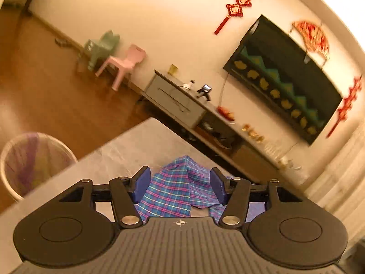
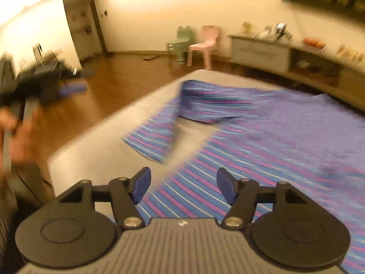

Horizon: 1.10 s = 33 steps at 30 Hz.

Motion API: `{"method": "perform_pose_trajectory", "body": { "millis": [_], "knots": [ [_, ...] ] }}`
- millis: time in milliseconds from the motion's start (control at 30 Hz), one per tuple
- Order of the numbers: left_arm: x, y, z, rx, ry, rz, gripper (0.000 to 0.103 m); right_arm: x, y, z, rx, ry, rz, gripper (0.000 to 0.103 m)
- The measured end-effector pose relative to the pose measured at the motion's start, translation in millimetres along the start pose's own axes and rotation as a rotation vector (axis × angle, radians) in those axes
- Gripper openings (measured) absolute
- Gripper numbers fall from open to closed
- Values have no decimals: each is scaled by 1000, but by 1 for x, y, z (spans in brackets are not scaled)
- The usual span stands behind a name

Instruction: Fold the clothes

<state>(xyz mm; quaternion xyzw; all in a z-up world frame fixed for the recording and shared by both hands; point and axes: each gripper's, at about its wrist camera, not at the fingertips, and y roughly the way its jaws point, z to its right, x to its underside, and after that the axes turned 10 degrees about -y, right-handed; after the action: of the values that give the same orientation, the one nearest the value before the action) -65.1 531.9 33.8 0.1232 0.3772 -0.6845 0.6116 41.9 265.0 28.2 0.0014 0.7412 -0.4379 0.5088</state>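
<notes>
Two grippers, both with blue pads spread apart and nothing between them. Nearest in the right wrist view, right gripper [image 2: 183, 188] above a plaid shirt [image 2: 269, 141], blue with pink and pale stripes, blurred by motion. Shirt spread over a grey table [image 2: 109, 141], one sleeve folded back toward the table's far corner. At the left edge of that view, a blurred hand [image 2: 21, 137] around the other tool, off the table's side. In the left wrist view, left gripper [image 1: 180, 186] tilted, over the table's edge, with a rumpled part of the same shirt just beyond its pads, not touching them. Left of the table, a white bin [image 1: 34, 162] on a wooden floor. Further off, a low grey cabinet [image 1: 173, 98] along the wall, a pink chair [image 1: 123, 62] and a green chair [image 1: 102, 48] beside it. Farthest, a dark screen [image 1: 285, 80] and red hangings [image 1: 241, 1] on the wall.
</notes>
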Motion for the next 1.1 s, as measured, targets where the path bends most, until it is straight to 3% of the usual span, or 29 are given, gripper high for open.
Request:
{"method": "perform_pose_trajectory", "body": {
  "millis": [100,233,300,333,367,467,633,800,1000,1100],
  "knots": [
    [1,17,-15,2,-49,-59,60,-28,76,-9,-22,45,-6,64],
    [-3,18,-20,68,-23,-73,60,-36,157,-13,33,60,-57,61],
    [-2,23,-24,77,-32,-83,60,-38,170,-13,25,76,-62,42],
    [0,26,-26,77,-37,-85,60,-40,171,-12,14,85,-55,13],
    [2,29,-26,75,-40,-87,60,-41,171,-12,3,94,-47,3],
    [2,27,-30,58,-56,-82,60,-47,169,-11,-32,121,-20,3],
    [5,23,-20,105,-44,-88,60,-62,61,25,-44,135,59,3],
    [45,41,31,173,126,-198,62,-24,-15,103,159,209,26,3],
    [112,74,72,159,287,-353,62,48,-3,197,301,447,-98,3],
    [141,86,80,122,378,-408,62,69,-1,204,388,478,-99,17]
  ]
}}
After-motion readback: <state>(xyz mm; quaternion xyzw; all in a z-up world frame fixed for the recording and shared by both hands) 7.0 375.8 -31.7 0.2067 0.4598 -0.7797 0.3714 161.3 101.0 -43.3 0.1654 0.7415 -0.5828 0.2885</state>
